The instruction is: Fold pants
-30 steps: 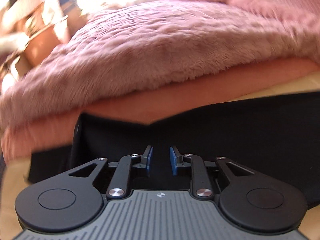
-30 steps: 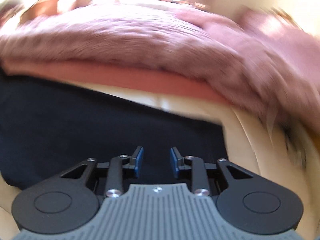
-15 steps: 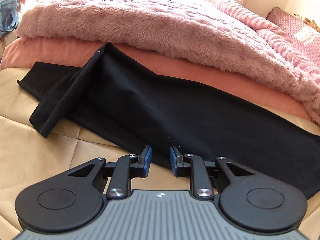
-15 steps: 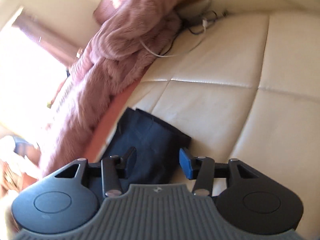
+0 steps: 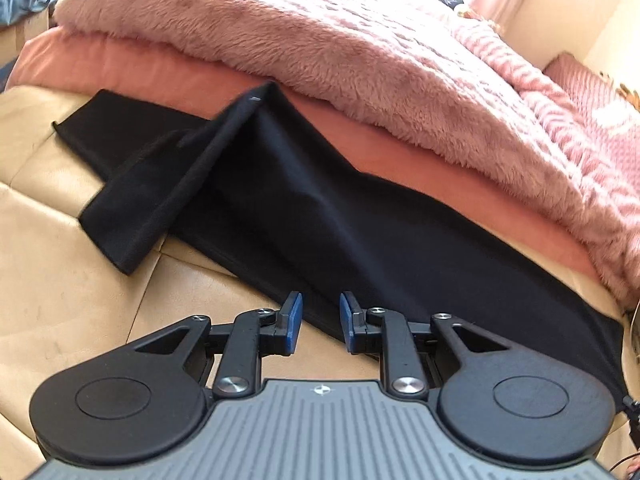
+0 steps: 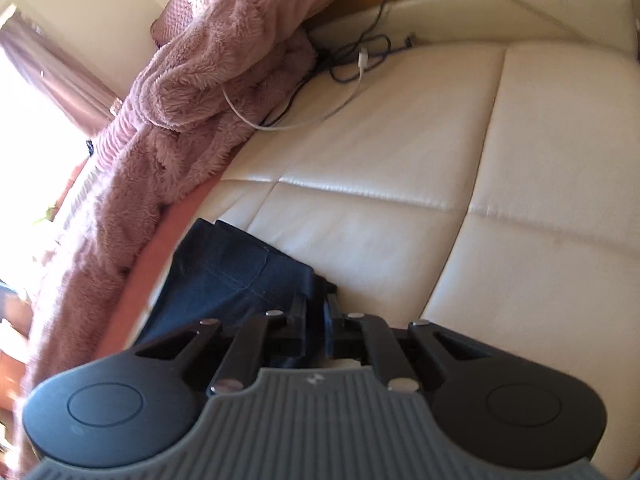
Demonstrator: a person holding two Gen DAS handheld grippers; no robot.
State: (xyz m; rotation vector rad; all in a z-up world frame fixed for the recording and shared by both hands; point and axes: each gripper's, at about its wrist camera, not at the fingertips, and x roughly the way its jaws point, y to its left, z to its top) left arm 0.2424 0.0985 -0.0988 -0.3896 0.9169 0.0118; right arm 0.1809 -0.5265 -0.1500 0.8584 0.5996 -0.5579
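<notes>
Black pants lie stretched across a cream quilted mattress, one end folded back at the left. My left gripper is open and empty, its fingertips over the near edge of the pants. In the right wrist view, my right gripper is shut on the corner of the pants' other end, which lies flat on the mattress.
A fluffy pink blanket on a salmon sheet borders the far side of the pants. The blanket also shows in the right wrist view. Loose cables lie near the bed's head.
My right gripper has closed on the corner of the pants end. My left gripper has stayed open and moved slightly closer to the pants' near edge.
</notes>
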